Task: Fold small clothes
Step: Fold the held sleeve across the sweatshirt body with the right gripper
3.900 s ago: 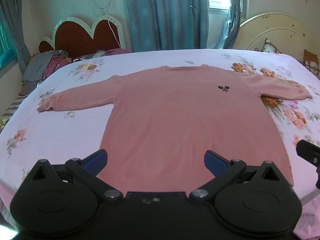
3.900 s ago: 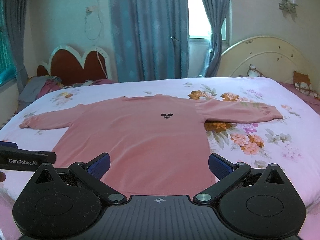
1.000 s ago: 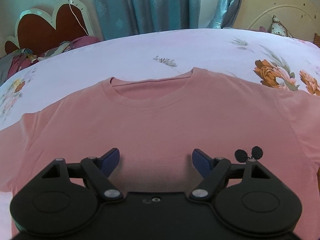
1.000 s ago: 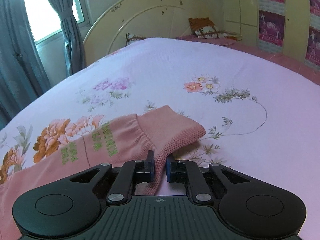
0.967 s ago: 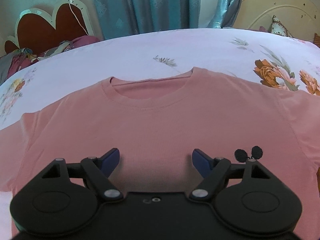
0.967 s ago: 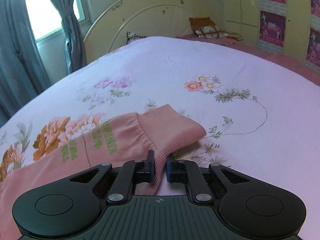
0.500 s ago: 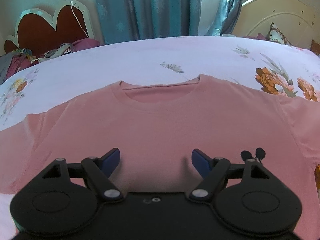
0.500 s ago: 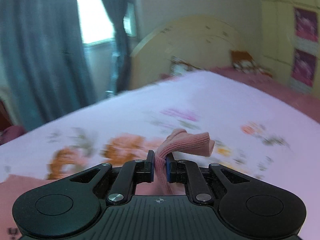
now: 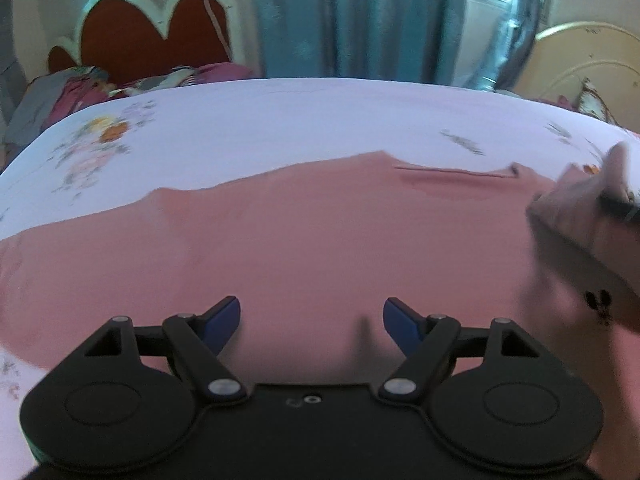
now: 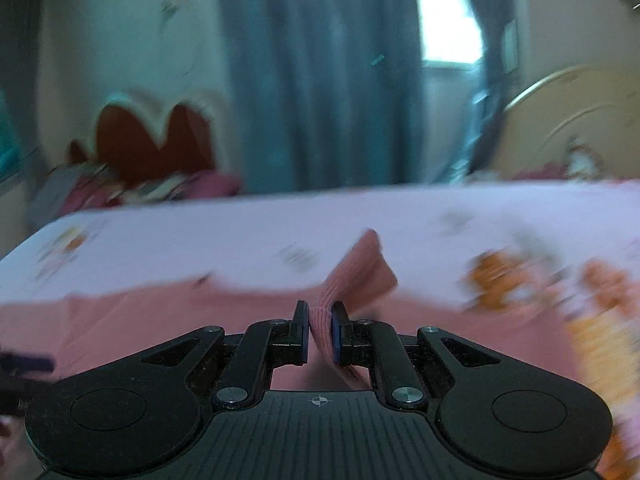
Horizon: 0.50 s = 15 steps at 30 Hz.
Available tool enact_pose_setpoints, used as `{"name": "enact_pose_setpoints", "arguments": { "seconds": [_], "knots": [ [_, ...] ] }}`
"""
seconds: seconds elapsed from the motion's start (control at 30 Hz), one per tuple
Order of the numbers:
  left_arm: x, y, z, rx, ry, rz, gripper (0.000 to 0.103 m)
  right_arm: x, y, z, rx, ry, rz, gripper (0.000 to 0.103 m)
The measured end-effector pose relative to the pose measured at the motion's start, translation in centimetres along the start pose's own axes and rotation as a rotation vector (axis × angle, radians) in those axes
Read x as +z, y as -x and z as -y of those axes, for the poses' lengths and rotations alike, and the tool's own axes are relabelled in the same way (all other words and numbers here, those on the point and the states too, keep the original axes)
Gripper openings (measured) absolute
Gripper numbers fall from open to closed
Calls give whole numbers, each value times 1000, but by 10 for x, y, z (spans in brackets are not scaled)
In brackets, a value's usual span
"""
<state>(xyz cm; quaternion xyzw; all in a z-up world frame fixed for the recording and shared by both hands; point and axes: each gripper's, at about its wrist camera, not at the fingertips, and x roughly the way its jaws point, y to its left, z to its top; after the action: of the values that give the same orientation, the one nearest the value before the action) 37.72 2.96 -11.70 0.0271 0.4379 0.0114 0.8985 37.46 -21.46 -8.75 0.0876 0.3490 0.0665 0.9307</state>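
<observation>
A pink long-sleeved sweater (image 9: 320, 240) lies flat on the bed, its neckline (image 9: 456, 174) toward the far side. My left gripper (image 9: 312, 320) hovers open over the sweater's chest with nothing between its fingers. My right gripper (image 10: 320, 326) is shut on the ribbed cuff of the sweater's sleeve (image 10: 356, 272), which stands up between the blue pads. In the left wrist view that lifted sleeve (image 9: 580, 232) comes in blurred from the right edge, above the small black logo (image 9: 598, 300). The right wrist view is blurred by motion.
The bed carries a white floral sheet (image 9: 280, 120). A red heart-shaped headboard (image 9: 152, 36) and a pile of clothes (image 9: 72, 88) sit at the far left. Blue curtains (image 9: 352, 16) hang behind, and a cream headboard (image 9: 592, 64) stands at the far right.
My right gripper has lifted the cuff off the bed and swung it left over the sweater's body. My left gripper has slid left, so the neckline now sits right of centre.
</observation>
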Motion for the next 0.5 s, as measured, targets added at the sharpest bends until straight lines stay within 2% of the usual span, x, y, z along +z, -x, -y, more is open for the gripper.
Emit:
{"name": "enact_pose_setpoints", "arguments": {
  "seconds": [0.13,0.17,0.2,0.23,0.27,0.37,0.5],
  "knots": [
    [-1,-1,-18,-1,21,-2,78,-23,-29,-30,53,-12,-113,11],
    [-1,-1,-19,-9,22,-4,78,-24,-33,-31,62,-18,-134,14],
    [-1,-2,-19,-19,23,-6,78,-26,-35,-33,70,-21,-151,31],
    [-2,-2,-17,-35,21,-7,78,-28,-33,-31,84,-29,-153,42],
    [-2,-2,-15,-53,19,-8,78,-26,-28,-29,91,-38,-143,60],
    [0,-3,-2,-145,17,-17,78,-24,-5,-17,69,-46,-95,62],
    [6,-11,27,-276,24,-52,78,-32,27,15,-42,-43,-58,62]
  ]
}}
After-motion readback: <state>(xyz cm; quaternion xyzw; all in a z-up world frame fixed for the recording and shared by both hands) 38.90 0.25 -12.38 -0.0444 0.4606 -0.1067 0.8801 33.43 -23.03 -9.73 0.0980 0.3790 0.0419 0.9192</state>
